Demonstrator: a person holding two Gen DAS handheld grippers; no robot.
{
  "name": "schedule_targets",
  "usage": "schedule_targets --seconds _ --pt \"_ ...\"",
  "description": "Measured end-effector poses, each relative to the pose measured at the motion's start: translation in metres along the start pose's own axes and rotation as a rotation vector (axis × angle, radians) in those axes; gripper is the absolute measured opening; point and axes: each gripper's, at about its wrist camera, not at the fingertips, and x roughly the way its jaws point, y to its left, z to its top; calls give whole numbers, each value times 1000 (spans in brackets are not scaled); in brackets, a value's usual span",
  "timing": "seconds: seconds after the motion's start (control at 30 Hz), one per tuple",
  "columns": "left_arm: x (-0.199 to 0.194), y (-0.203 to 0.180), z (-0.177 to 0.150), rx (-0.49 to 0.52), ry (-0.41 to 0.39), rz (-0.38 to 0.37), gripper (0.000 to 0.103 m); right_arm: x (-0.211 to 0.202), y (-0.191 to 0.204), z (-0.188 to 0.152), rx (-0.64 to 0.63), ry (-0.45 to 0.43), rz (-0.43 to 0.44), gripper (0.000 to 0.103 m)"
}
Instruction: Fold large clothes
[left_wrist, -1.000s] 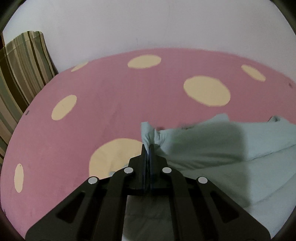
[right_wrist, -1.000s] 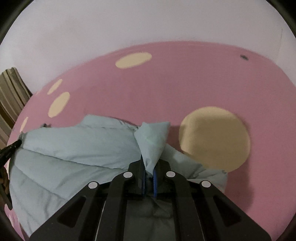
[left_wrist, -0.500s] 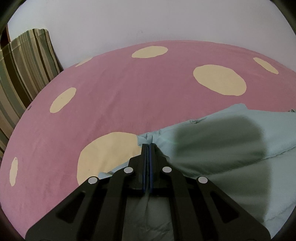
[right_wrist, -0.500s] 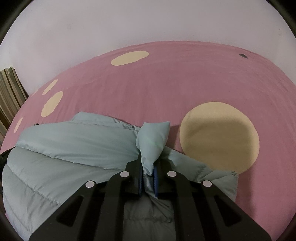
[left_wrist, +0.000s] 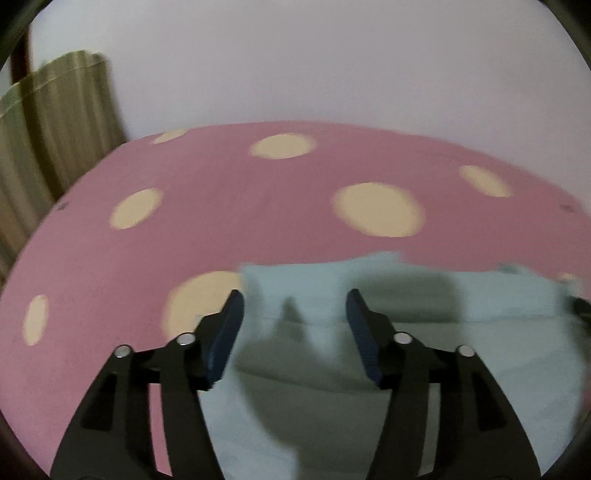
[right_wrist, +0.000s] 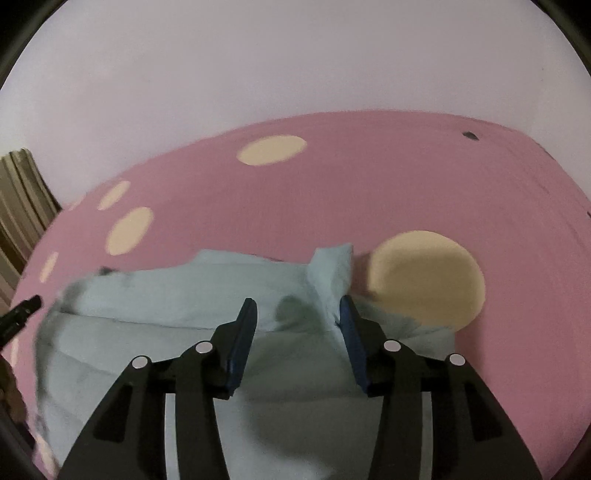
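A pale blue padded garment (left_wrist: 369, 369) lies flat on a pink bedsheet with cream dots (left_wrist: 258, 206). My left gripper (left_wrist: 293, 301) is open and empty, just above the garment's far left corner. In the right wrist view the same garment (right_wrist: 177, 317) lies folded. Its far right corner (right_wrist: 330, 269) stands up in a small peak. My right gripper (right_wrist: 297, 304) is open and empty over it, and its right finger (right_wrist: 349, 321) touches the raised fabric. The left gripper's tip (right_wrist: 22, 310) shows at the left edge of the right wrist view.
A white wall (left_wrist: 332, 66) runs behind the bed. A striped cushion or curtain (left_wrist: 48, 122) stands at the bed's far left and also shows in the right wrist view (right_wrist: 18, 192). Bare pink sheet (right_wrist: 406, 177) lies beyond the garment.
Both grippers have opened and let go of the garment's corners. The garment now lies on the bed. Both grippers have drawn back a little.
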Motion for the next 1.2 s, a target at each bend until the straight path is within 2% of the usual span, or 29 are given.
schedule_targets --seconds 0.1,0.2,0.33,0.53,0.63,0.73,0.83,0.9,0.97,1.1,1.2 --pt "-6 -39 -10 41 -12 -67 63 -5 34 -6 -21 -18 58 47" --pt "14 -66 -25 86 15 -45 63 9 64 -15 -85 -2 55 47" --pt "46 -67 -41 66 37 -21 65 44 74 -32 -136 45 2 49" --pt "68 -71 -49 81 37 -6 66 61 79 -40 -147 21 -24 50" --pt "66 -73 -44 100 52 10 66 62 81 -37 -154 30 -33 50" --pt "48 -70 -37 91 54 4 66 44 80 -27 -142 36 -16 50" --pt "14 -59 -39 29 7 -53 66 14 80 -32 -114 -10 19 50" --pt "4 -59 -45 26 -2 -72 66 3 84 -38 -117 -25 40 50" --pt "11 -65 -53 41 28 -85 66 4 95 -49 -149 -13 39 50" --pt "37 -76 -68 101 63 -47 67 29 105 -67 -227 1 -29 51" --pt "51 -75 -69 96 68 -52 69 40 103 -67 -227 18 -29 51"
